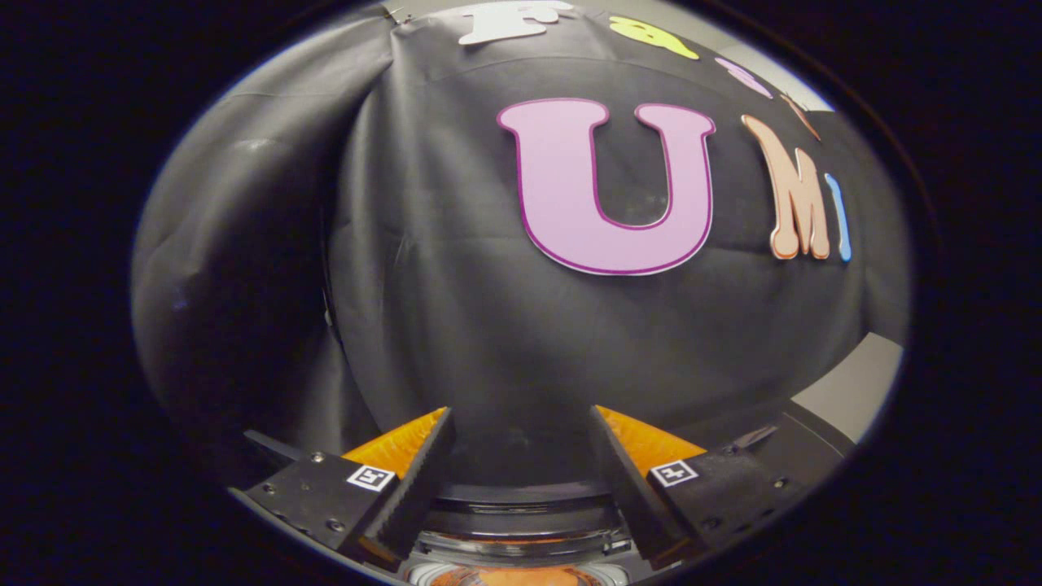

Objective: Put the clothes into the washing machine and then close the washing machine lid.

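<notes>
My gripper (521, 413) is open, with a wide gap and nothing between its fingers. It points at the black cloth wall (488, 325) straight ahead. Low down between the finger bases lies the dark curved rim of the washing machine (521, 498), with a clear glossy ring (521, 544) below it. A patch of orange fabric (513, 579) shows inside that ring, right under the gripper. Most of the machine is hidden below the fingers, and I cannot tell how its lid stands.
A dark flat surface (802, 443) lies to the right of the right finger, and a pale grey strip (855, 382) runs beyond it. The cloth wall hangs in folds to the left (244, 268).
</notes>
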